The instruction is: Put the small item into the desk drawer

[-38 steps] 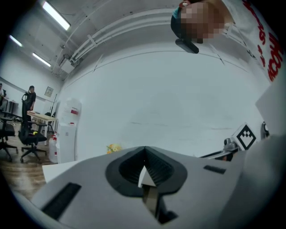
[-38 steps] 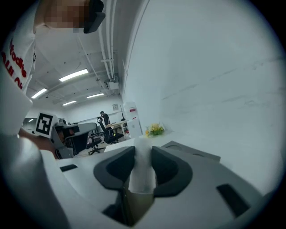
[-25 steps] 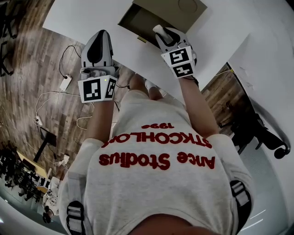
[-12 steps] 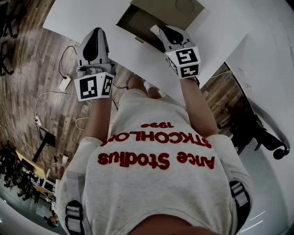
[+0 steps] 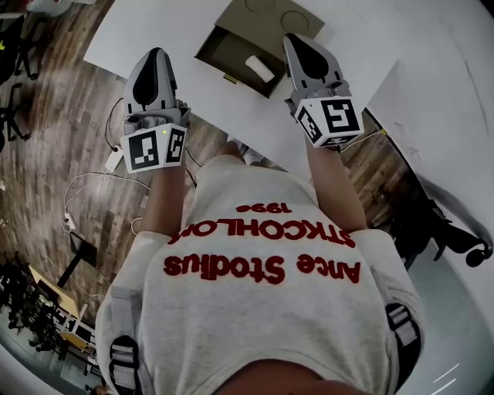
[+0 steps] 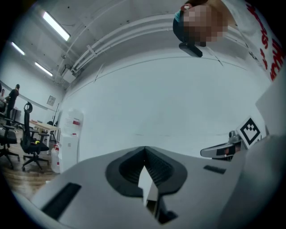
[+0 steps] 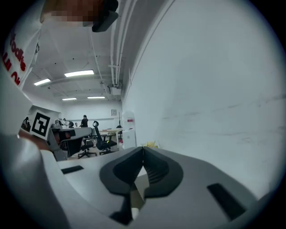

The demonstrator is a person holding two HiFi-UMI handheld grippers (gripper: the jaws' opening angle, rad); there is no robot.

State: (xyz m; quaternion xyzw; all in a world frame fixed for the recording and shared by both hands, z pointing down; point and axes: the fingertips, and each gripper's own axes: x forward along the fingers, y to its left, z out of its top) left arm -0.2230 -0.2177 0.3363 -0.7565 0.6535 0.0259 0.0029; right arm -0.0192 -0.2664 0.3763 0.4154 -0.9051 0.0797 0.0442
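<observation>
The desk drawer (image 5: 218,48) stands pulled out from the white desk (image 5: 154,27), its olive-brown inside showing. A small white cylinder (image 5: 258,69) lies in it, free of both grippers. My right gripper (image 5: 292,37) is just right of the drawer, above the desk, its jaws shut on nothing; in the right gripper view the right gripper (image 7: 143,152) points up at a white wall. My left gripper (image 5: 150,52) hangs left of the drawer over the desk's edge. Its own view shows the left gripper (image 6: 144,152) shut and empty too.
Cables and a power strip (image 5: 114,158) lie on the wooden floor at the left. A second white desk (image 5: 440,116) and a black office chair (image 5: 455,239) are at the right. An olive panel with round marks (image 5: 278,19) sits behind the drawer.
The right gripper has come back out of the drawer to the right and shut. The white cylinder now lies uncovered in the drawer. The left gripper has shifted slightly forward.
</observation>
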